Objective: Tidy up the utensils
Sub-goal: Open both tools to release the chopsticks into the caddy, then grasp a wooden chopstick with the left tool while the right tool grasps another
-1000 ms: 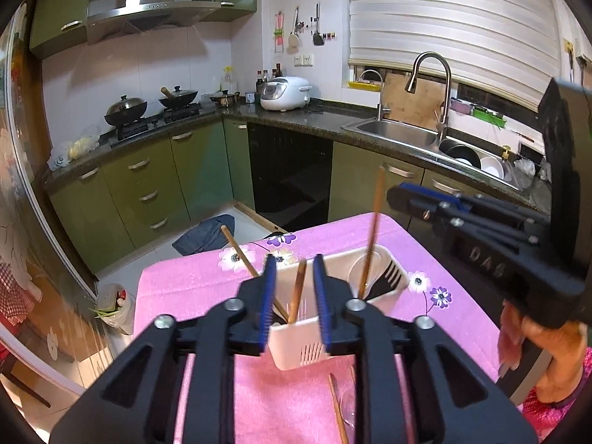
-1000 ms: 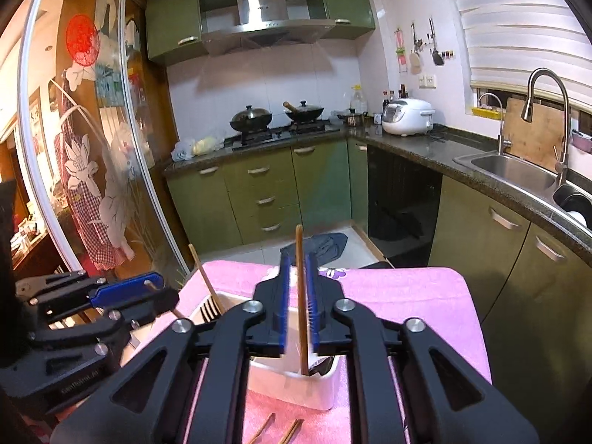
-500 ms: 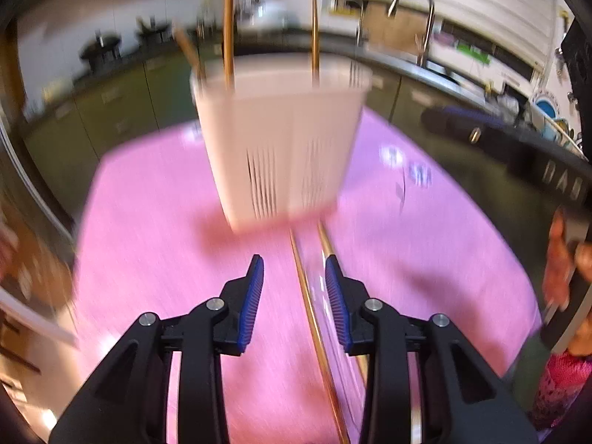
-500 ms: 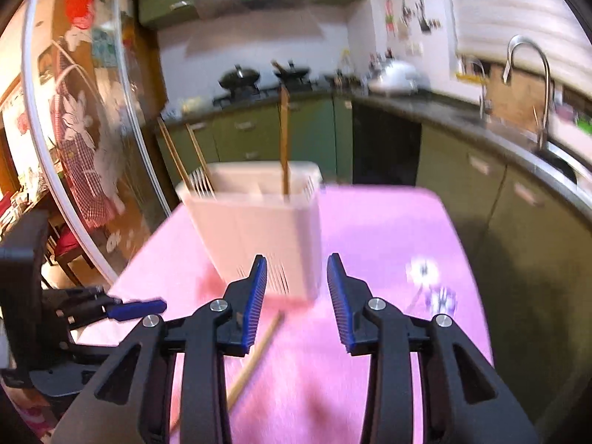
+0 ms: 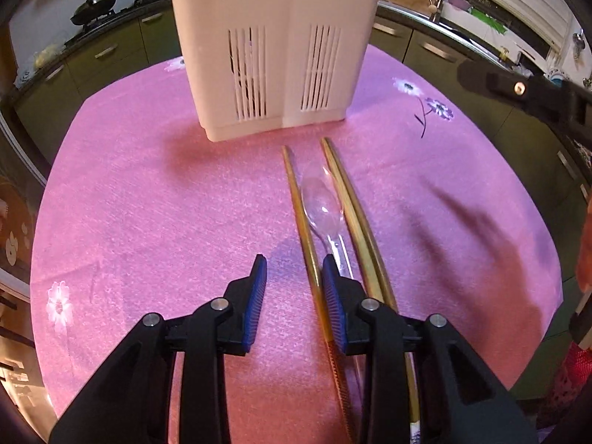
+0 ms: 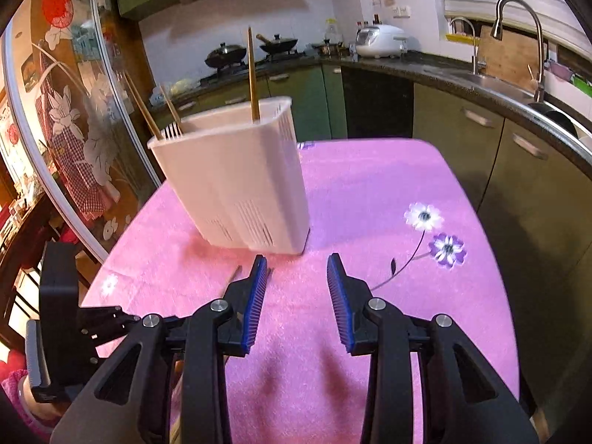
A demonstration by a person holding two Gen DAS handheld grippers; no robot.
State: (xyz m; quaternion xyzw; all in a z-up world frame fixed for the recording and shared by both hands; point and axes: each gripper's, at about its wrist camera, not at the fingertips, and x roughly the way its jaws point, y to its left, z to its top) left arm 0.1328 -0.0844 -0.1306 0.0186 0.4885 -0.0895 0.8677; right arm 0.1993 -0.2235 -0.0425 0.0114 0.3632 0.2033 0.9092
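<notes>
Table [image 5: 148, 192] under pink cloth; white slotted holder [image 5: 273, 44] upright at its far side, chopsticks and a fork already standing in it. On the cloth just short of the holder – two loose chopsticks [image 5: 355, 218] with a clear plastic spoon [image 5: 322, 203] between them, long axes running from the holder toward the left gripper [image 5: 294, 296], spoon bowl holder-ward. Left gripper nearer; jaws have just been opening, apart, the left-hand chopstick passing between them unpinched. Right gripper [image 6: 296, 296] – jaws likewise just opened, nothing between.
</notes>
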